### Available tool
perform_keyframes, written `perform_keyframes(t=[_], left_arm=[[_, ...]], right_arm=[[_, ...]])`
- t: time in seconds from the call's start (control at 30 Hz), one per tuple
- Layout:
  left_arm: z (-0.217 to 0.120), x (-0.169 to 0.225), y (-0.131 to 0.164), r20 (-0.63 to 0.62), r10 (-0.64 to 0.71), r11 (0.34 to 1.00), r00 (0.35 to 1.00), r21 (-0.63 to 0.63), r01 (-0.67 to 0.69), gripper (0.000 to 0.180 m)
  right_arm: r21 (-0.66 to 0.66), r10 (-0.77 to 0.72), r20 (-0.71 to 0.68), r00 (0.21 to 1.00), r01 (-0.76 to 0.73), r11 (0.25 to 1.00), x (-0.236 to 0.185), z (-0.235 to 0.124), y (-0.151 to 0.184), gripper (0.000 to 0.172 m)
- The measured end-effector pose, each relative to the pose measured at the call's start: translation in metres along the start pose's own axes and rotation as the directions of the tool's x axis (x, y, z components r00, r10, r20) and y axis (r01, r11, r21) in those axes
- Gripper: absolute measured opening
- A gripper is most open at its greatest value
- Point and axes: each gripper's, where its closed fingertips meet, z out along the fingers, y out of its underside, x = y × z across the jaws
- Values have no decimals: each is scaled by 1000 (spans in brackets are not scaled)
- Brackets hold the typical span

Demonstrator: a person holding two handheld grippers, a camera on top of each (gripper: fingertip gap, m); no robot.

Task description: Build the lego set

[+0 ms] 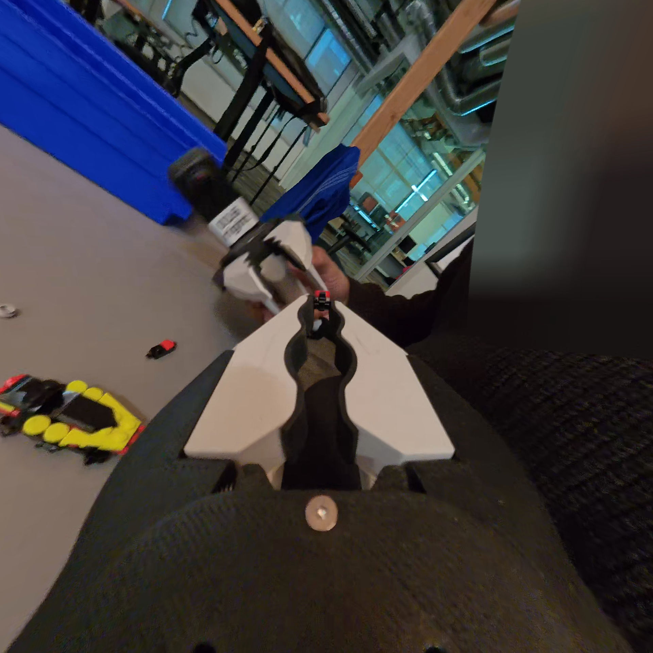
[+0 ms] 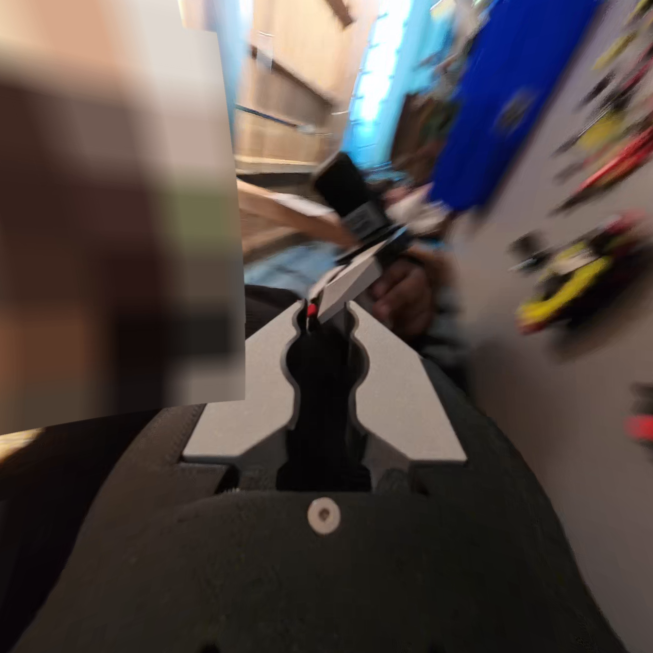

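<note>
So my left gripper (image 1: pixel 321 309) is clamped on a tiny red and black brick piece (image 1: pixel 321 300) right at the tips, up off the desk (image 1: pixel 88 265). My right gripper (image 2: pixel 323 311) sits just beside it, fingers apart, too blurry to tell if it touches. A matching piece (image 1: pixel 162 349) and a yellow toy car (image 1: pixel 70 413) lie toward the desk's left edge.

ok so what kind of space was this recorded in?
Probably a lab or workshop. A grey worktable with a blue bin and a part-built yellow brick car; behind it, desks on black frames, glass partitions and exposed metal ducting.
</note>
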Motion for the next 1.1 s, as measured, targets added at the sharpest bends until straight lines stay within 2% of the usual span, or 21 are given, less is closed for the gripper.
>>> perform_keyframes(t=[0.03,0.1,0.17,0.23,0.3,0.43,0.5,0.57,0.73,0.9,1.1], left_arm=[[0,-5,3,24,-4,1000,1000,-15,5,4],[0,-16,8,80,-16,999,997,-49,20,5],[1,-22,14,106,-23,996,994,-80,32,5],[1,-26,18,134,-15,993,991,-110,30,5],[1,-28,23,149,10,990,989,-142,11,5],[1,-28,32,152,73,977,986,-211,-40,4],[3,-24,36,132,82,972,988,-229,-51,4],[3,-25,39,131,89,968,987,-246,-55,4],[3,-22,41,111,99,964,989,-256,-68,4],[3,-26,38,126,46,974,991,-225,-16,4],[4,-29,36,139,33,978,990,-207,-3,5]], right_arm=[[-17,-117,-80,990,116,993,2,-4,-3,18],[-96,-368,-204,907,355,930,3,-6,-4,19],[-207,-586,-264,766,549,810,4,-5,0,20],[-332,-708,-294,642,625,706,12,-5,7,16],[-420,-742,-297,601,615,667,22,-5,17,17],[-415,-695,-258,671,573,707,22,-1,25,20],[-416,-673,-229,703,554,721,21,1,30,16],[-444,-678,-227,699,546,711,24,1,34,10],[-447,-671,-217,709,539,714,24,1,37,9],[-454,-703,-232,672,565,689,25,1,33,5],[-443,-701,-250,667,566,696,25,1,30,5]])
